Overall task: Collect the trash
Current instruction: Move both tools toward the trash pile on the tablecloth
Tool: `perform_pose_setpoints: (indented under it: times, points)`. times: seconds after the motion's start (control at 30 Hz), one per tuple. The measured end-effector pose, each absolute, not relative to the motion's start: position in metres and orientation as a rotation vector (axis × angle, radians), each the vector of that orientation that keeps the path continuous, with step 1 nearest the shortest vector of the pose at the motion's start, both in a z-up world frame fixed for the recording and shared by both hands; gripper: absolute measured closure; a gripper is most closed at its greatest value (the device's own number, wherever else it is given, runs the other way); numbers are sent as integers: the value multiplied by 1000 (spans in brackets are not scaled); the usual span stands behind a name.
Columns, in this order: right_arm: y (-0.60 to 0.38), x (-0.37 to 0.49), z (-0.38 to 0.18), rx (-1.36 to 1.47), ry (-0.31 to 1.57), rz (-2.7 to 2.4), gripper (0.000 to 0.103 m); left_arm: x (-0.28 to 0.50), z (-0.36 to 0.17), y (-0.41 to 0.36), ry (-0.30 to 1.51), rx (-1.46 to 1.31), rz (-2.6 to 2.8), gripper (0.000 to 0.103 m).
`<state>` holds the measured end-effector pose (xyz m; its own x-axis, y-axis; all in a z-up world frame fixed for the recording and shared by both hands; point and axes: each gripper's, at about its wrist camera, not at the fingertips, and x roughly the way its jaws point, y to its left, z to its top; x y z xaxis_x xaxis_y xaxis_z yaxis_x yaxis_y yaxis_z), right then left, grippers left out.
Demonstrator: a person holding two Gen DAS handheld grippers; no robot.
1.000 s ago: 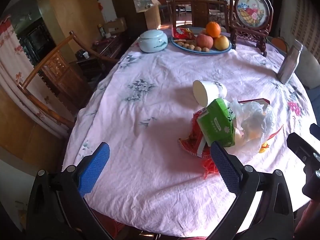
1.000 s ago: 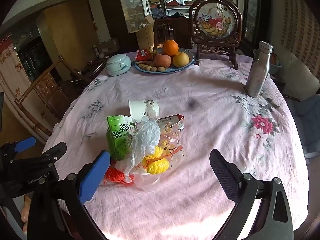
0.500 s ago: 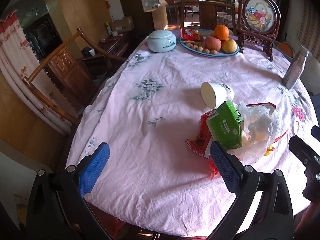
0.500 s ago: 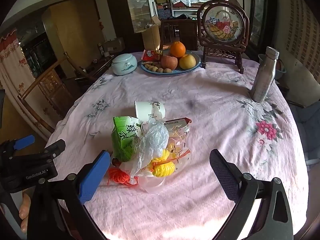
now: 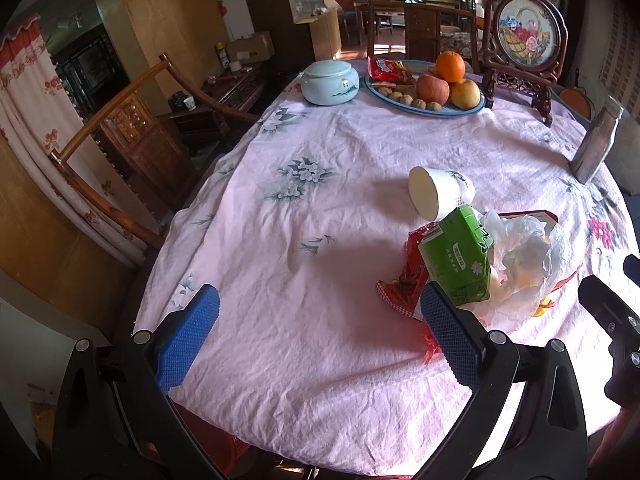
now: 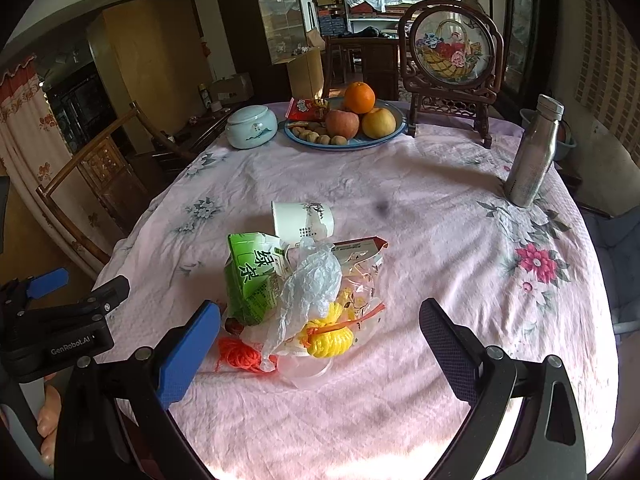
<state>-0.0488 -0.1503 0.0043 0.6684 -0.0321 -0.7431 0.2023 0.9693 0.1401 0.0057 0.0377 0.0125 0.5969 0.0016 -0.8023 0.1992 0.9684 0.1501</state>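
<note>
A pile of trash lies on the pink tablecloth near the front: a green tea carton (image 6: 252, 276) (image 5: 456, 258), a tipped white paper cup (image 6: 302, 222) (image 5: 438, 196), a crumpled clear plastic bag (image 6: 310, 284) (image 5: 524, 256), a red wrapper (image 5: 408, 276), a yellow net ball (image 6: 330, 336) and an orange net ball (image 6: 238, 354). My right gripper (image 6: 320, 344) is open just in front of the pile, empty. My left gripper (image 5: 318, 336) is open over bare cloth to the left of the pile, its right finger close to the carton.
At the far side stand a fruit plate (image 6: 392, 134), a pale blue lidded jar (image 6: 252, 126), a framed embroidery stand (image 6: 452, 68) and a steel bottle (image 6: 534, 156). A wooden chair (image 5: 120, 128) is by the table's left edge.
Both grippers have pulled back and risen slightly, so the table and trash pile look farther away. Both stayed open; nothing on the table moved.
</note>
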Motion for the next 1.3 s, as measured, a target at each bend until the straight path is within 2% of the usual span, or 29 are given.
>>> perform_pose_setpoints:
  times: [1.3]
  points:
    - [-151, -47, 4, 220, 835, -137, 5, 10, 9, 39, 934, 235, -115, 7]
